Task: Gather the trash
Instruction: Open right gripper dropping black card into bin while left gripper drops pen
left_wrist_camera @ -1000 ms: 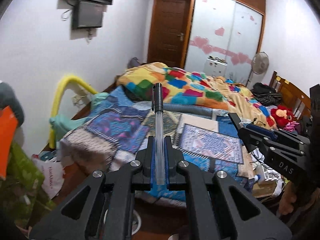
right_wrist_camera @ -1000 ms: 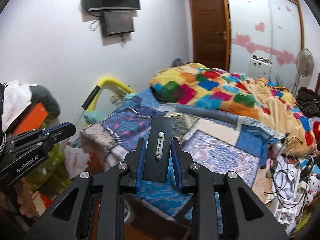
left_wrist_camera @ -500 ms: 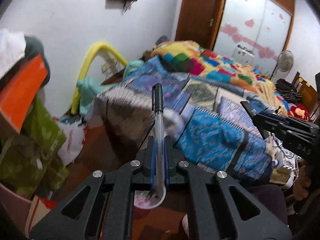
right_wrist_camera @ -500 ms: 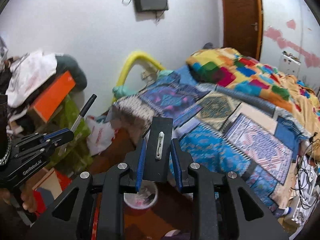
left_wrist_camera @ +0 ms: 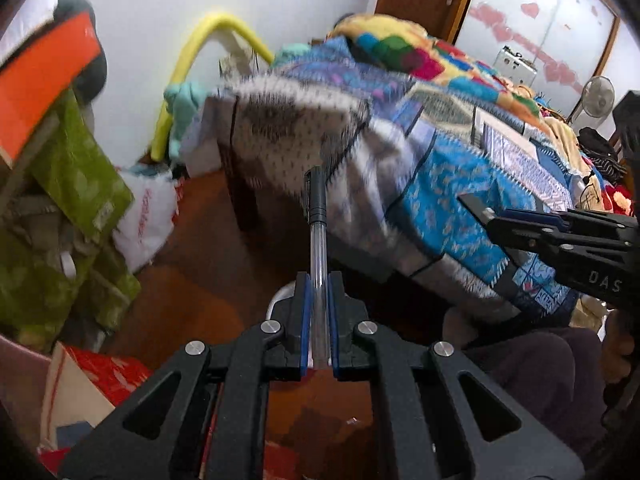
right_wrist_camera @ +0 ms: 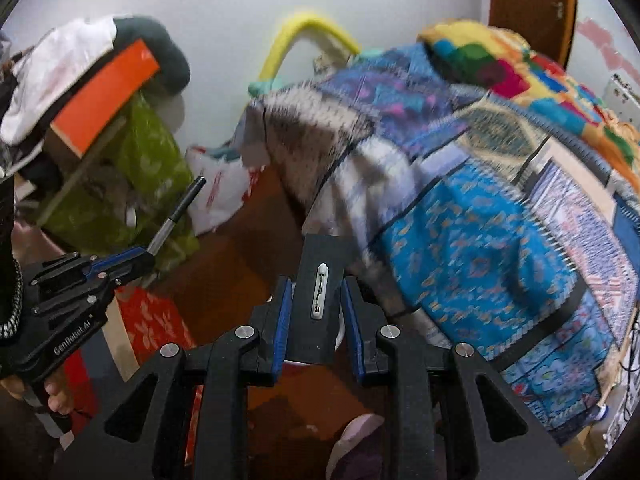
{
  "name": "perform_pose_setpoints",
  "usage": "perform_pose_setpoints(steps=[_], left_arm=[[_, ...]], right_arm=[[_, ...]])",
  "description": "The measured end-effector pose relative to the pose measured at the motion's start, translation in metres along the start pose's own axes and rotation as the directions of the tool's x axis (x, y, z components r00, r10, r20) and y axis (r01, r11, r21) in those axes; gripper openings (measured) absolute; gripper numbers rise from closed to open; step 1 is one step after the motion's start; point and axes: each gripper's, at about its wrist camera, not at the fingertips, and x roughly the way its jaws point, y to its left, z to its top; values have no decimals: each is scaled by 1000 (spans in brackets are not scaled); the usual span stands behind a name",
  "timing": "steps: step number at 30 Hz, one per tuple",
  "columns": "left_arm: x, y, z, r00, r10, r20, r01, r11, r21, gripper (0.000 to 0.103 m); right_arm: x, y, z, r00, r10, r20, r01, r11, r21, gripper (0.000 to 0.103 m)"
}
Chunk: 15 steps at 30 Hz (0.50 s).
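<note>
The left gripper (left_wrist_camera: 318, 312) fingers are clamped on a clear pen (left_wrist_camera: 318, 240), held low on the barrel with the capped end projecting forward. The right gripper (right_wrist_camera: 316, 308) fingers are clamped on a flat black clip (right_wrist_camera: 320, 292). Both point down toward a white bin (left_wrist_camera: 280, 300) on the floor beside the bed (left_wrist_camera: 440, 184); the bin is mostly hidden.

Risks:
- Pen pivots in the narrow grip and lands outside the bin.
- Early release drops either item onto the floor.

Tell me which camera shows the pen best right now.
The left wrist view: the pen runs up the middle of the frame, clamped in the left gripper, clear barrel and black cap both plain. The right wrist view shows it smaller, slanting out of that gripper at the left edge.
</note>
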Motion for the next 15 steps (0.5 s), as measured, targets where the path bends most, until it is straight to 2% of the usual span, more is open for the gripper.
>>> perform_pose_setpoints(steps=[7,12,14,15], left_arm=[[34,11,-14,996,-18,-92,14,999,-53,7],[51,16,-10,992,-30,-126,21,997,-77,7],[59,15,-7,990,-39,-134,29,996,-79,7],[61,14,-5,990,-41,-136,31,997,-75,7]], right_arm=[[50,11,1,992,44,-115,-47,999,-25,23],[74,15,10,972,146,-182,-147,989,9,26],[81,14,15,971,139,-194,-138,990,21,37],[84,12,17,972,127,-197,-124,992,26,47]])
